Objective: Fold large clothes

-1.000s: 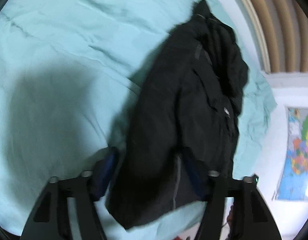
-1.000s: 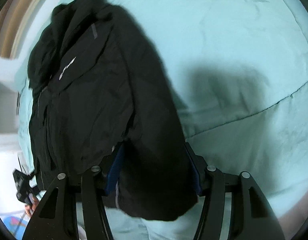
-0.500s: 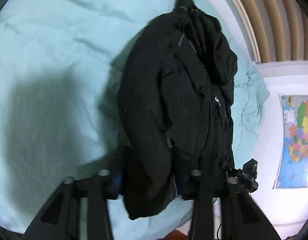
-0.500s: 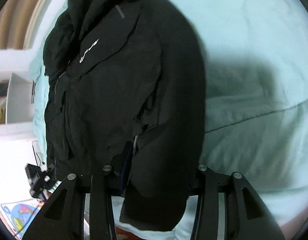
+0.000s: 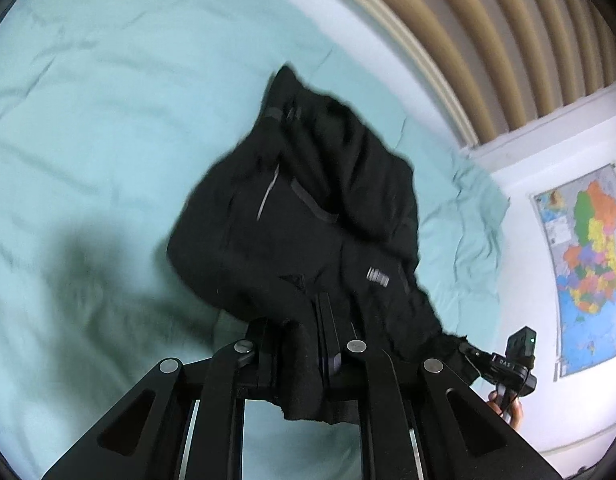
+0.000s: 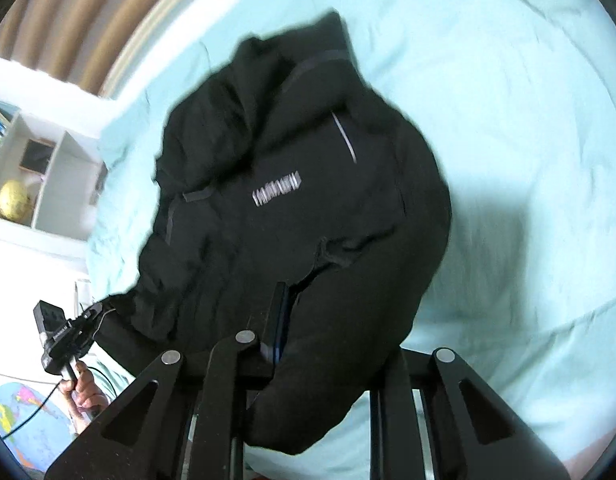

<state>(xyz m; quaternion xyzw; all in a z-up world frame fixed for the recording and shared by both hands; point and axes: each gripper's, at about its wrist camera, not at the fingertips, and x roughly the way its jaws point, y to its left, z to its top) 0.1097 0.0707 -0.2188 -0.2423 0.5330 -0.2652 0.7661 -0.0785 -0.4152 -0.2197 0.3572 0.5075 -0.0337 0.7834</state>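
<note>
Both grippers just closed on black jacket [image 5: 308,232] hem & lifted, left gripper [image 5: 303,344], right gripper [image 6: 332,340], globe [image 6: 13,200] right view only.

One black jacket [image 5: 308,232], one bed [image 5: 107,100] with one pale green sheet, two hand-held grippers, left hand-held gripper [image 5: 297,344] and right hand-held gripper [image 6: 328,336], one wall map [image 5: 588,272], one gold globe [image 6: 13,199], one white shelf unit [image 6: 47,184].

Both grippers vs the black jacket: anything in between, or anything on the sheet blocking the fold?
Nothing visible. The left gripper and right gripper have just closed, and each is clamped directly on the near edge of the black jacket. The teal sheet around the jacket shows only wrinkles and shadow.
</note>
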